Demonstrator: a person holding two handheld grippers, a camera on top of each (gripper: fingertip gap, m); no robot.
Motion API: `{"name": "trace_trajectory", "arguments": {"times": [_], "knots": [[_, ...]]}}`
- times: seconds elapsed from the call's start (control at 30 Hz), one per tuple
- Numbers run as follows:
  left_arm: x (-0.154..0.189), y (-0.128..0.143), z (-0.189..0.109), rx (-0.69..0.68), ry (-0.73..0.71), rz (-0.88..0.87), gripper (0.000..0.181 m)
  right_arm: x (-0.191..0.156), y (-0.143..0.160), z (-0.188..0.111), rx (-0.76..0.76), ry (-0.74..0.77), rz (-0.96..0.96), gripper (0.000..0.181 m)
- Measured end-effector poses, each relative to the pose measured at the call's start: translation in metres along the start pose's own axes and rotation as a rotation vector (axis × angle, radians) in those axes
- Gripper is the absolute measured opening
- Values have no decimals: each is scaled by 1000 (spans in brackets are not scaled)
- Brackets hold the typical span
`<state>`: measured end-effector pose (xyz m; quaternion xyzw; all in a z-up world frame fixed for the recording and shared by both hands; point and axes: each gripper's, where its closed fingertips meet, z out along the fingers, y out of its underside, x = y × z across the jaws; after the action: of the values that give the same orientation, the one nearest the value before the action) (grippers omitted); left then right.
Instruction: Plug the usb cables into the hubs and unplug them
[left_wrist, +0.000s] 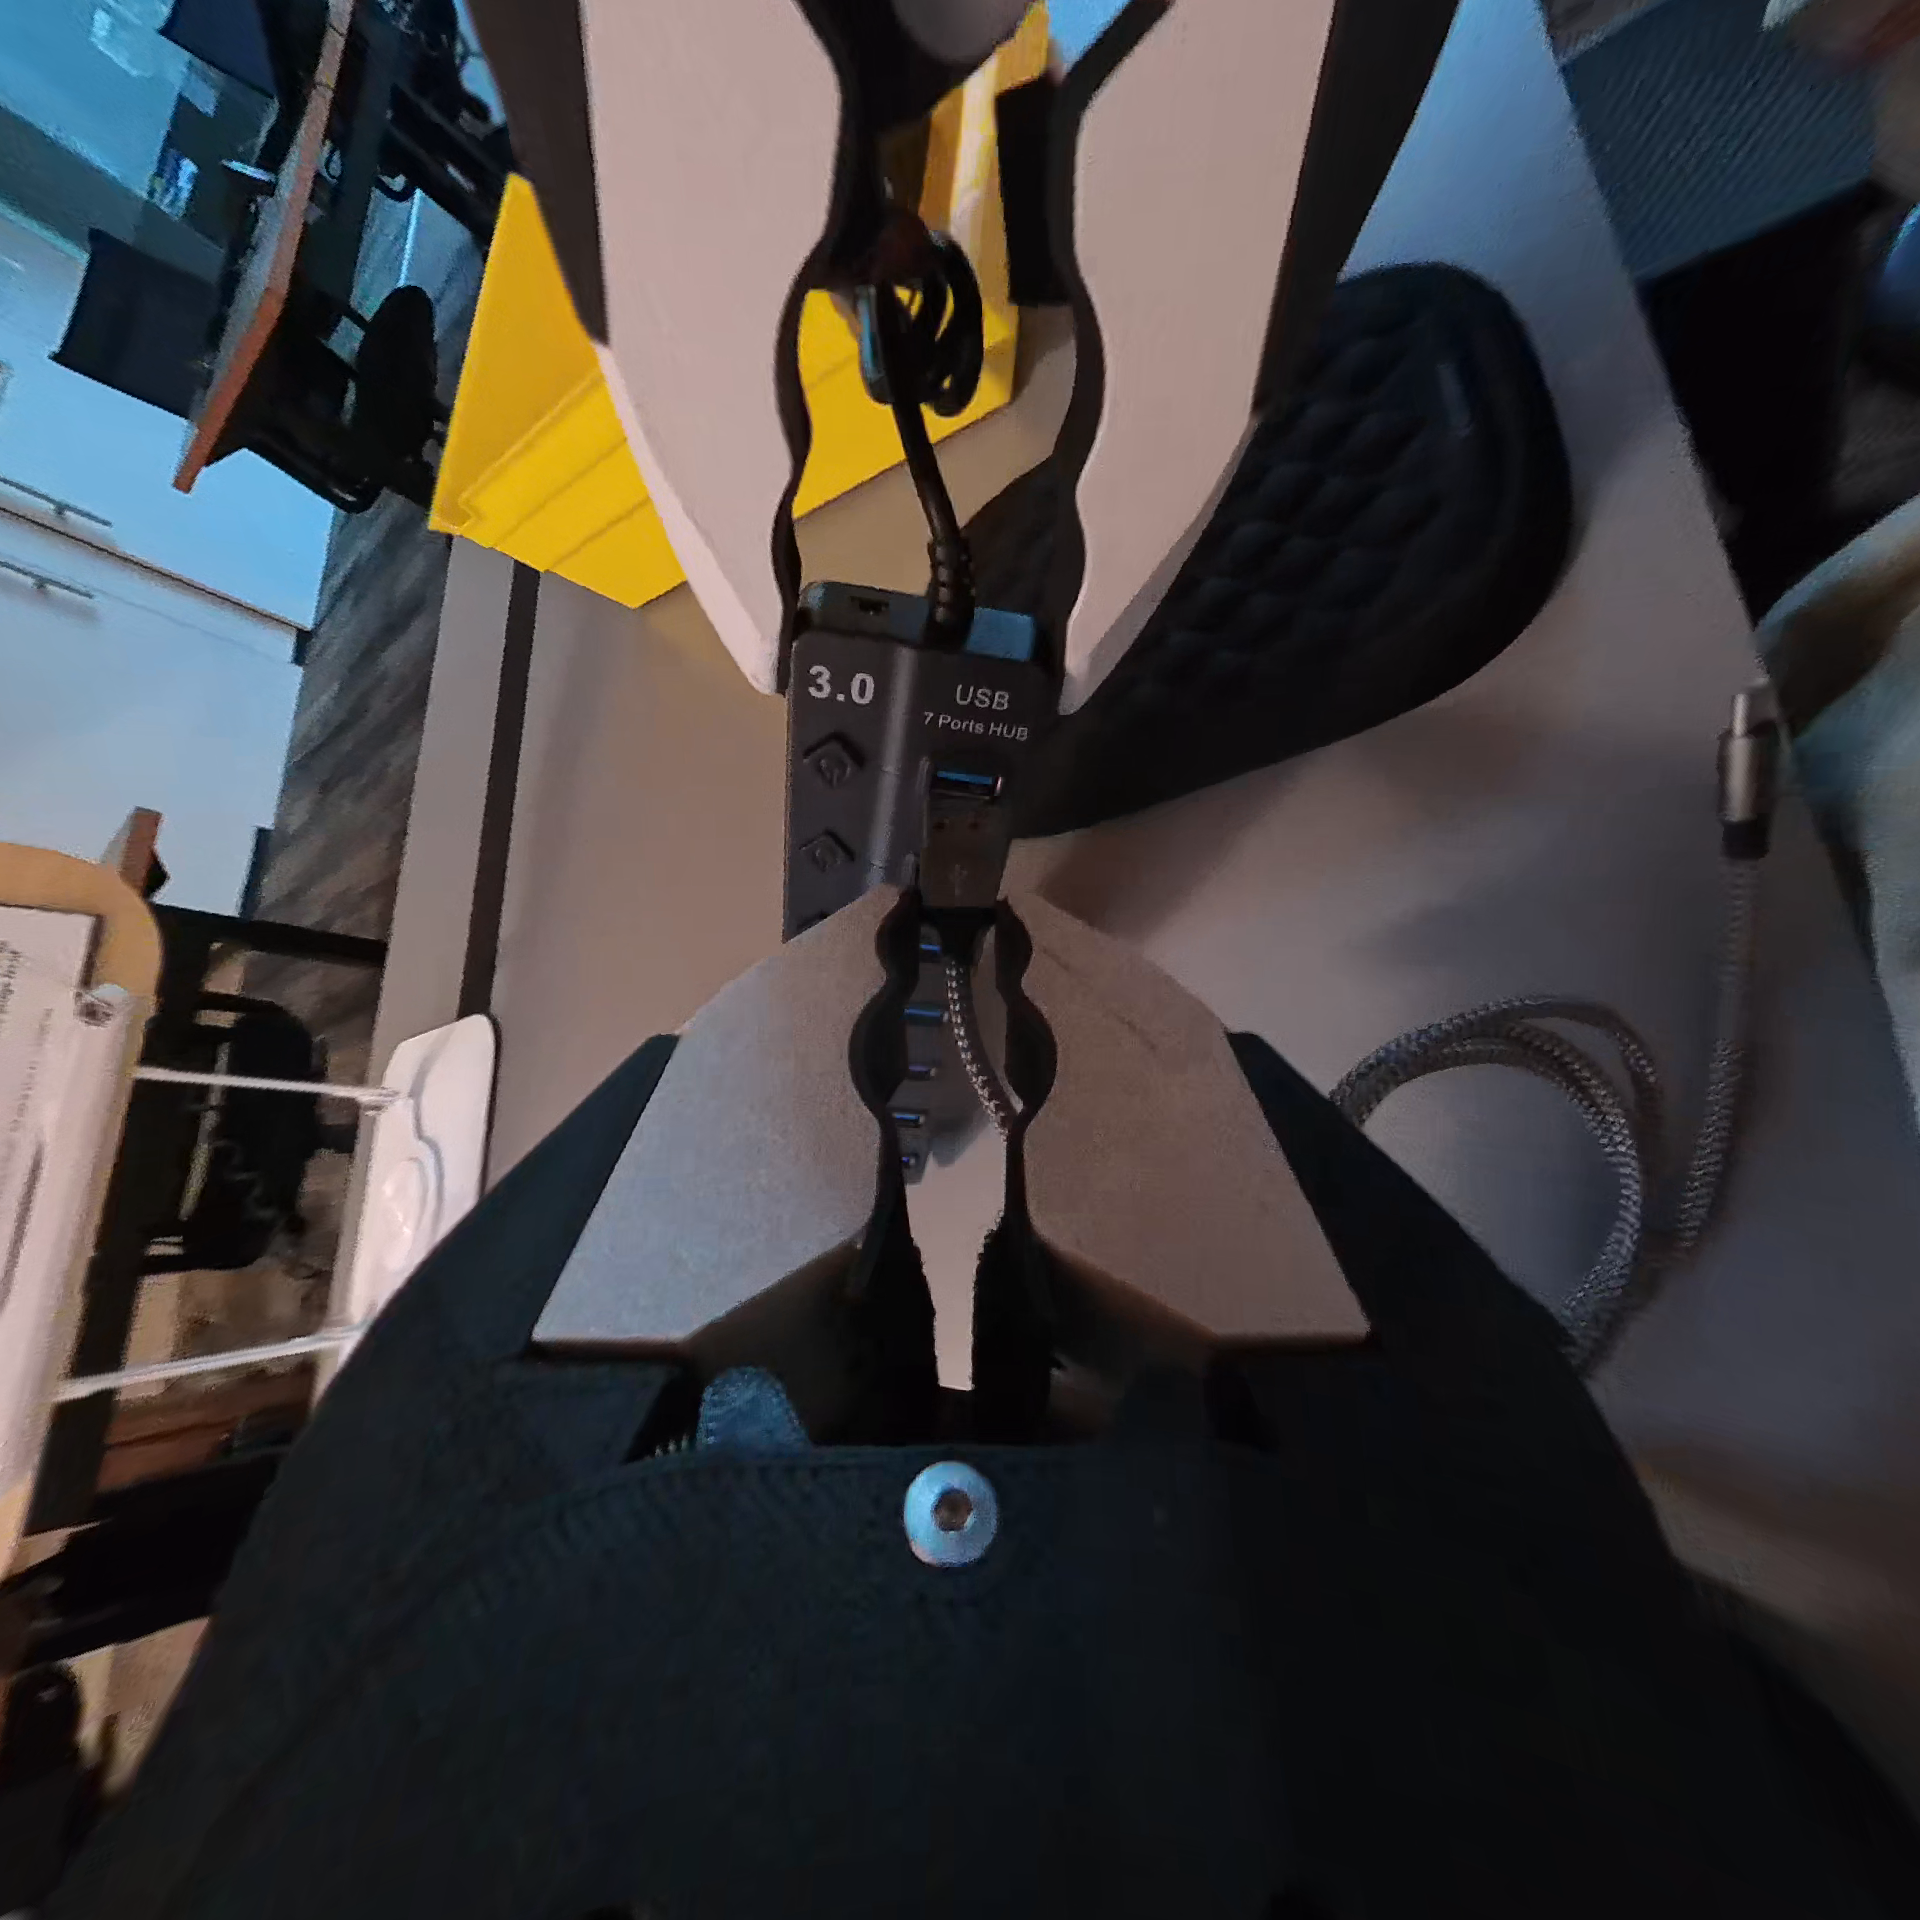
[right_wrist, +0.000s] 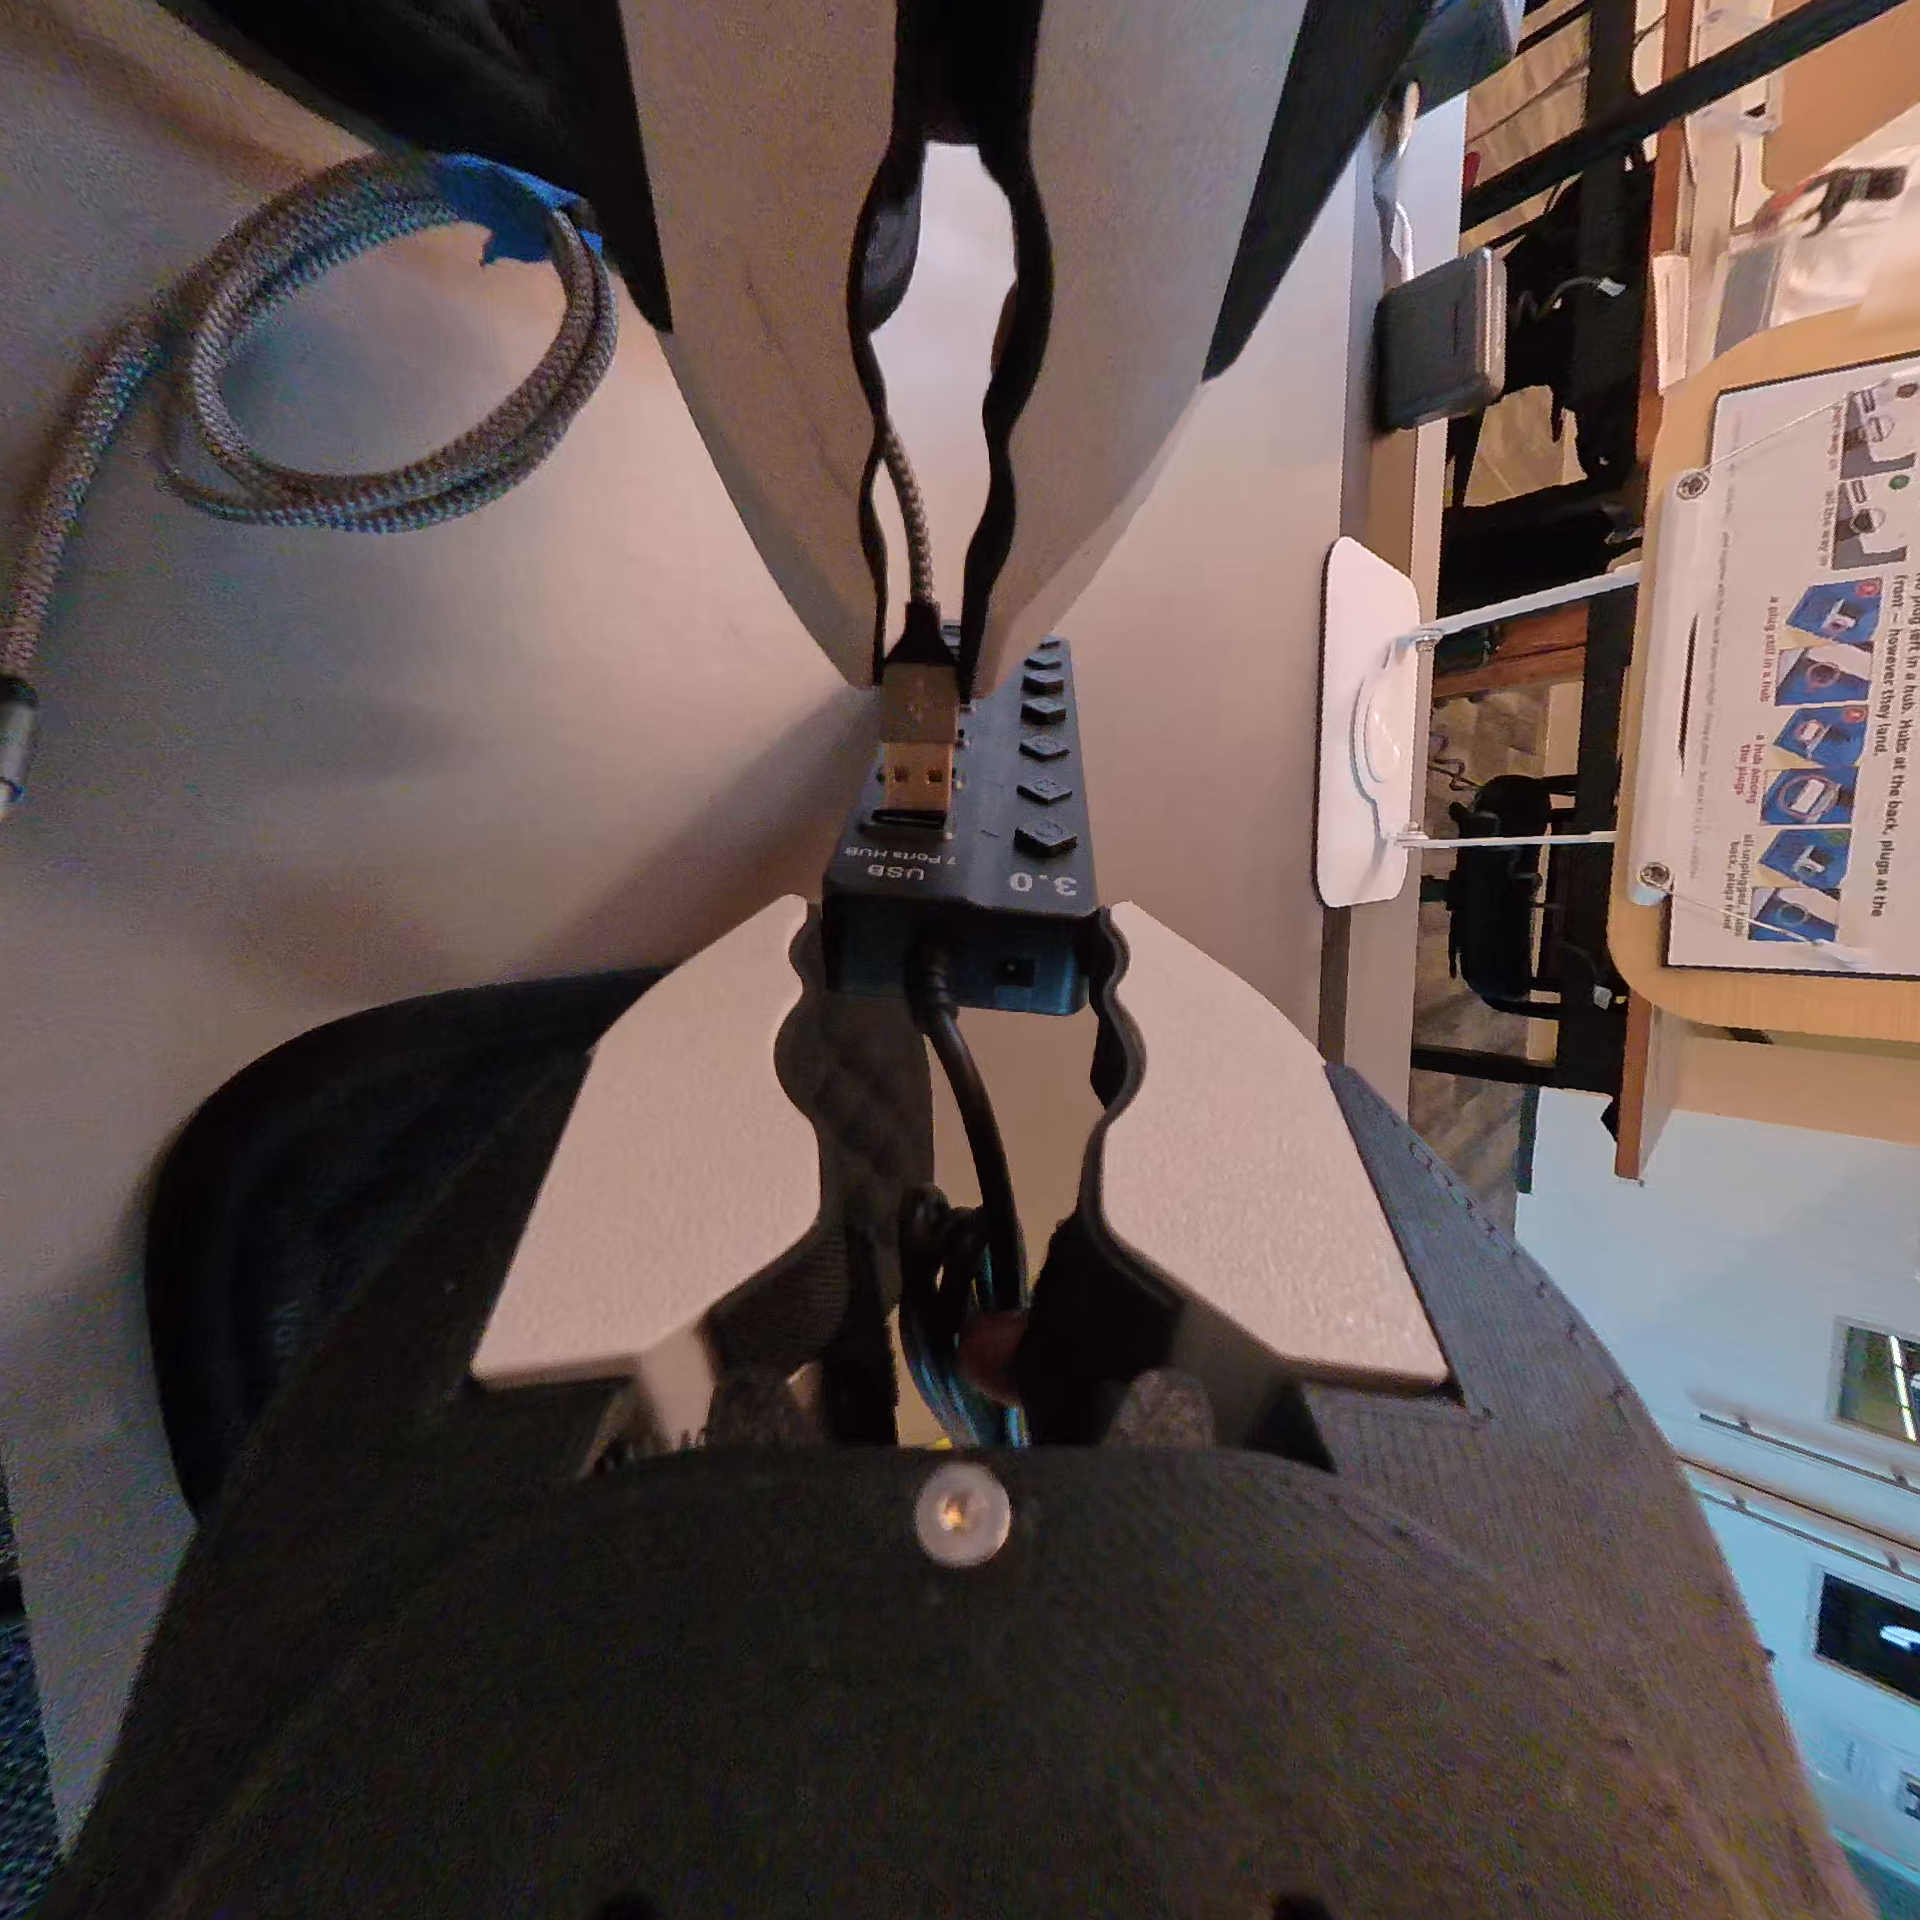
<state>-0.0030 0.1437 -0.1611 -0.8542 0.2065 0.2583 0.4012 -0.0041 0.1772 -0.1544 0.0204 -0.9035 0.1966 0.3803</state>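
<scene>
Two handheld grippers meet nose to nose over a pale table (left_wrist: 1299, 935), each set against the other so plug and port line up. The right gripper (right_wrist: 951, 935) is clamped across the end of a black USB hub (right_wrist: 966, 831), bracing it where its own black cord (right_wrist: 977, 1091) leaves the housing; a grip there likely keeps the hub from sliding under push or pull. The left gripper (left_wrist: 951, 904) is closed on the dark body of a USB plug (left_wrist: 961, 847), its braided grey cable (left_wrist: 977, 1039) trailing back between the fingers. The metal tip sits at the mouth of the end port, the one nearest the right gripper, and much of its shell shows in the right wrist view, so the plug looks only partly seated or just clear; which of the two cannot be told. Slack cable (left_wrist: 1558, 1122) lies coiled on the table beside the hub, leaving no tug on the plug. A black padded case (left_wrist: 1382, 540) and a yellow bin (left_wrist: 561, 436) lie beyond, apart from the work.
</scene>
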Motion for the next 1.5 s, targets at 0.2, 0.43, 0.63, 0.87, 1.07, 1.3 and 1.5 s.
{"name": "trace_trajectory", "arguments": {"times": [0.2, 0.43, 0.63, 0.87, 1.07, 1.3, 1.5], "knots": [[-1, -5, -2, -36, -23, 121, 14, 0, 0, 0, 1, 1, 5, 50], [-1, -4, -2, -108, -27, 201, 14, 0, -2, 1, 1, 9, -4, 50], [0, -2, -2, -169, -19, 213, 14, 0, -6, 1, 20, 10, 12, 50], [2, -7, 0, -116, -3, 166, 14, -1, -10, 2, 79, 25, 1, 49], [4, -6, 9, -51, 61, 212, 14, 0, -9, 5, 74, 33, -28, 49], [4, -12, 18, 36, 108, 148, 15, -1, 0, 4, 70, 29, -1, 49], [-15, -28, 10, 172, -37, -18, 34, -1, 19, 2, 131, -44, 216, 50]]}}
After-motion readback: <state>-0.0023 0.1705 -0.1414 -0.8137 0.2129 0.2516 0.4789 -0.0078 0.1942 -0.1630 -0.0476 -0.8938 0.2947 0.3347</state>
